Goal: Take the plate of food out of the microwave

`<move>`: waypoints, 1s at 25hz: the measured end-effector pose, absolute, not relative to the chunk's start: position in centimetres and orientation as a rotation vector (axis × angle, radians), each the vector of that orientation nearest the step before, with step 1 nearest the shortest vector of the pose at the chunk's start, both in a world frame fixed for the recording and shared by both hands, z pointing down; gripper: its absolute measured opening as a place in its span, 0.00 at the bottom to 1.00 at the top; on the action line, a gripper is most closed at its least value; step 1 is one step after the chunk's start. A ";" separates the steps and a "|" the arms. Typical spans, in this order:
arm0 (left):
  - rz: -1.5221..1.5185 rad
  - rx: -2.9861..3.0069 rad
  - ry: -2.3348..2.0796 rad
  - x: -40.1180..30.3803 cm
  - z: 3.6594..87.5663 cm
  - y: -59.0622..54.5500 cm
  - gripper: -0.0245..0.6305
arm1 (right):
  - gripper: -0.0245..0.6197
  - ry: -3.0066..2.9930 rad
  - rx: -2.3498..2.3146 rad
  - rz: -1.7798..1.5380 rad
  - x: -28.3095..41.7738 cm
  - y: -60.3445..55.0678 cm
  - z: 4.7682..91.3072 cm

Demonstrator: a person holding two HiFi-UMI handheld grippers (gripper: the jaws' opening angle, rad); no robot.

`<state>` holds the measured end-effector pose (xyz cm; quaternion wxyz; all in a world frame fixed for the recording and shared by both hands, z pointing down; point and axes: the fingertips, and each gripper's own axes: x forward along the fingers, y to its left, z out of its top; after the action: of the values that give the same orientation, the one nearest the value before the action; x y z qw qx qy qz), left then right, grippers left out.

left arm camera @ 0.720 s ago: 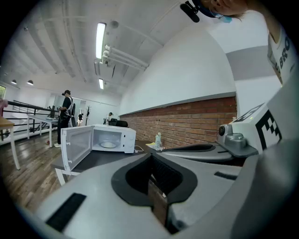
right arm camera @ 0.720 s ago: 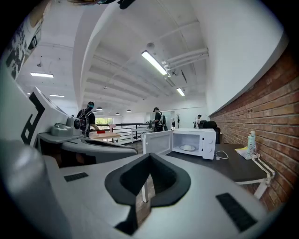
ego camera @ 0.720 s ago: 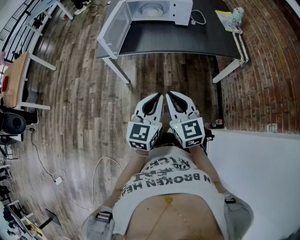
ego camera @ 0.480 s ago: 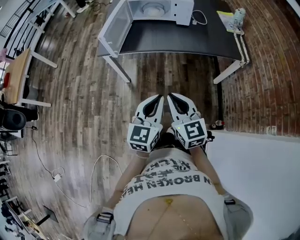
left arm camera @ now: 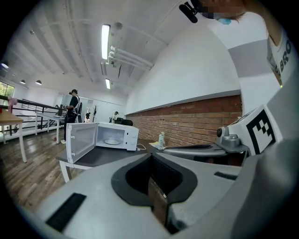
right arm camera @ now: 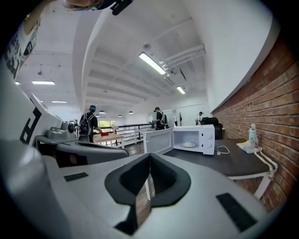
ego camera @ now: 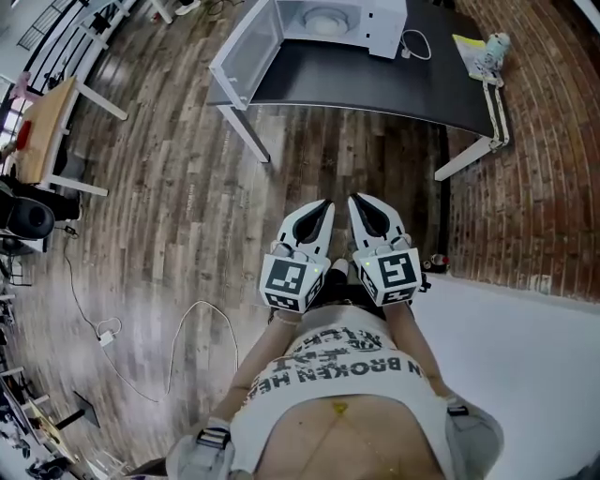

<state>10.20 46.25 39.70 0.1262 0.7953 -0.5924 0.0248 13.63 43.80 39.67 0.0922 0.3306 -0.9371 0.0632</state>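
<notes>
White microwave (ego camera: 384, 23) stands open on the tabletop (ego camera: 375, 84), plate (ego camera: 325, 19) inside. Your left tongs (ego camera: 324, 203) and right tongs (ego camera: 355, 200) are closed, empty, well apart from it. Approach and removal remain.

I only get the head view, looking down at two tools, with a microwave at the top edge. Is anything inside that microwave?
Observer: Yes. The right gripper view looks into the open microwave, and a white plate lies inside. What is on it is too small to tell.
Operator: Are the tools holding anything?
Observer: No. Their own views show the left tool and the right tool shut, with nothing between the jaws.
Operator: Is anyone else in the room?
Observer: Yes. In the right gripper view, a person with a backpack stands at a wooden table far off.
</notes>
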 end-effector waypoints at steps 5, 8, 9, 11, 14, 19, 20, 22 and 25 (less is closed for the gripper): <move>0.059 2.312 -1.741 9.6 39.4 44.9 0.05 | 0.05 -2.790 0.982 0.196 13.3 42.6 39.5; 0.056 2.314 -1.741 9.1 39.7 43.6 0.05 | 0.05 -2.778 0.982 0.195 12.8 41.5 39.9; 0.056 2.317 -1.737 8.9 39.8 43.0 0.05 | 0.05 -2.774 0.984 0.198 12.5 41.0 40.0; 0.049 2.327 -1.719 8.5 39.9 41.7 0.05 | 0.05 -2.767 0.992 0.201 12.1 39.9 40.1; 0.029 2.339 -1.684 7.7 40.0 39.2 0.05 | 0.05 -2.758 1.006 0.197 11.2 37.8 40.2; 0.024 2.379 -1.625 6.4 39.8 35.0 0.05 | 0.05 -2.748 1.052 0.207 9.9 33.7 40.1; 0.020 2.387 -1.612 6.2 39.8 34.1 0.05 | 0.05 -2.744 1.064 0.202 9.6 32.9 40.0; 0.016 2.402 -1.595 5.6 39.8 32.5 0.05 | 0.05 -2.737 1.081 0.194 8.9 31.5 40.1; 0.017 2.417 -1.587 4.3 39.6 30.5 0.05 | 0.05 -2.735 1.091 0.204 7.6 29.6 40.1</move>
<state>4.28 30.54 39.57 0.1246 0.8295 -0.5444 0.0057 7.55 29.61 40.09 0.0950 0.3680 -0.9224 0.0687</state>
